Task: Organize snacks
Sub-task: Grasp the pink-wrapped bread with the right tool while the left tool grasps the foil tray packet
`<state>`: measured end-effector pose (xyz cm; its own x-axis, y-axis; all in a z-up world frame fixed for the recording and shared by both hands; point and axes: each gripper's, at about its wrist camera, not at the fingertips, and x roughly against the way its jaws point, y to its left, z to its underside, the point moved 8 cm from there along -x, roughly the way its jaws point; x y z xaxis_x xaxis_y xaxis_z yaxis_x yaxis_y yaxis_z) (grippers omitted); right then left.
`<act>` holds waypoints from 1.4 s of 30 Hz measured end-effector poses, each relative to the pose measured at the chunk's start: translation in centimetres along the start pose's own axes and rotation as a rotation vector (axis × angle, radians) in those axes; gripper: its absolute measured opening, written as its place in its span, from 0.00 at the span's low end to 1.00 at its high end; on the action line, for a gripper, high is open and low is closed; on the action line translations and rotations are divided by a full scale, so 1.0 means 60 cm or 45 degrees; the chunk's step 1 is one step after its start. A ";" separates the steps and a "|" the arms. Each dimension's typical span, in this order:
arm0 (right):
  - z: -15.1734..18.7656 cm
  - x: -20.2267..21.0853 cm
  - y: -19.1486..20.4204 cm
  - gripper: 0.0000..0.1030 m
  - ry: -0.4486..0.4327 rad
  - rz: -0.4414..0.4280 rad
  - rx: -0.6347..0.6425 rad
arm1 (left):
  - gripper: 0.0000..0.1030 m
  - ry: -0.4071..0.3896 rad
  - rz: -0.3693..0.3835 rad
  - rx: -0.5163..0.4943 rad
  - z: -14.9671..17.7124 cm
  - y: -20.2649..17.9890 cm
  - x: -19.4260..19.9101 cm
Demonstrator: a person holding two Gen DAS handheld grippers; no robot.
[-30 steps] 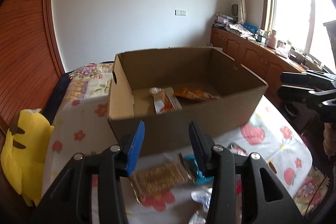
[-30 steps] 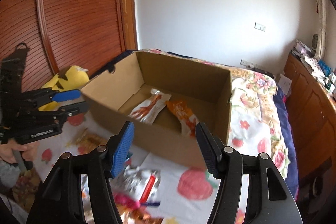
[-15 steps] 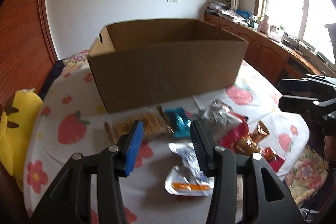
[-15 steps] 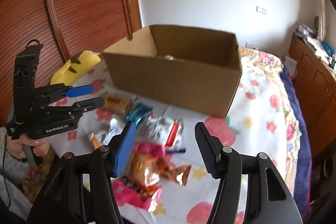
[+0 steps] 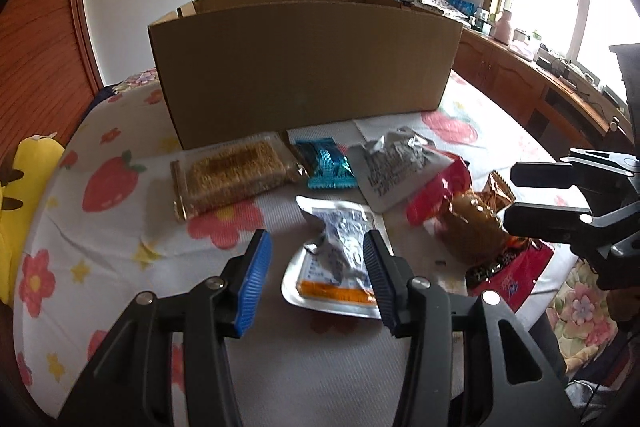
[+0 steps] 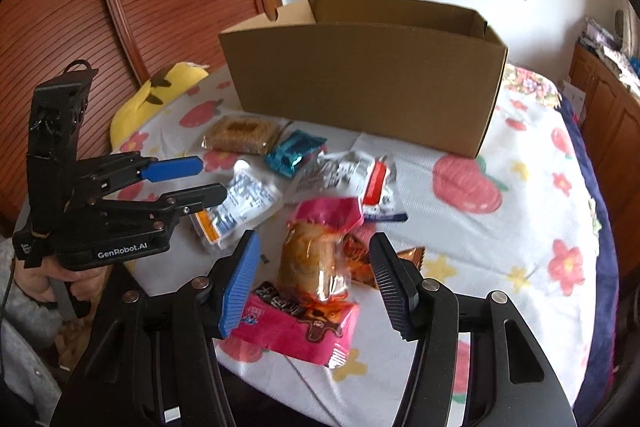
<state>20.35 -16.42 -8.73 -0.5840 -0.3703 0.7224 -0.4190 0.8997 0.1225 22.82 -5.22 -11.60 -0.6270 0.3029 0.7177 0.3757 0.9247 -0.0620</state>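
An open cardboard box stands on the bed; its inside is hidden. Before it lie snacks: a brown cracker pack, a teal packet, a silver pouch, a white-and-orange foil packet, a clear-wrapped bun and a pink packet. My left gripper is open and empty, low over the foil packet. My right gripper is open and empty around the bun, not gripping.
A yellow plush toy lies at the bed's left edge. A wooden sliding door is on the left. A wooden cabinet with clutter runs under the window on the right. The floral sheet stretches right of the snacks.
Both grippers dropped from above the box down to the snacks in front of it. The box's inside went out of sight. Both stayed open.
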 end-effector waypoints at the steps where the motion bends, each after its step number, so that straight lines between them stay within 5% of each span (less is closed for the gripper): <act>1: 0.003 -0.004 0.000 0.57 0.004 -0.001 -0.003 | 0.47 0.001 -0.001 0.000 0.001 0.000 0.000; 21: 0.030 -0.080 -0.002 0.43 0.070 -0.009 0.025 | 0.55 0.048 -0.009 -0.001 0.009 -0.015 -0.031; 29: 0.031 -0.078 -0.003 0.43 0.003 0.001 0.043 | 0.67 0.056 -0.029 -0.055 0.012 -0.027 -0.044; 42: 0.033 -0.070 -0.003 0.43 -0.076 0.016 0.060 | 0.64 0.026 -0.032 -0.047 0.010 -0.029 -0.045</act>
<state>21.53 -15.50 -13.11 -0.6295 -0.3734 0.6814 -0.4429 0.8930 0.0803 23.42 -7.52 -13.85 -0.6223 0.2748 0.7330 0.3854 0.9225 -0.0186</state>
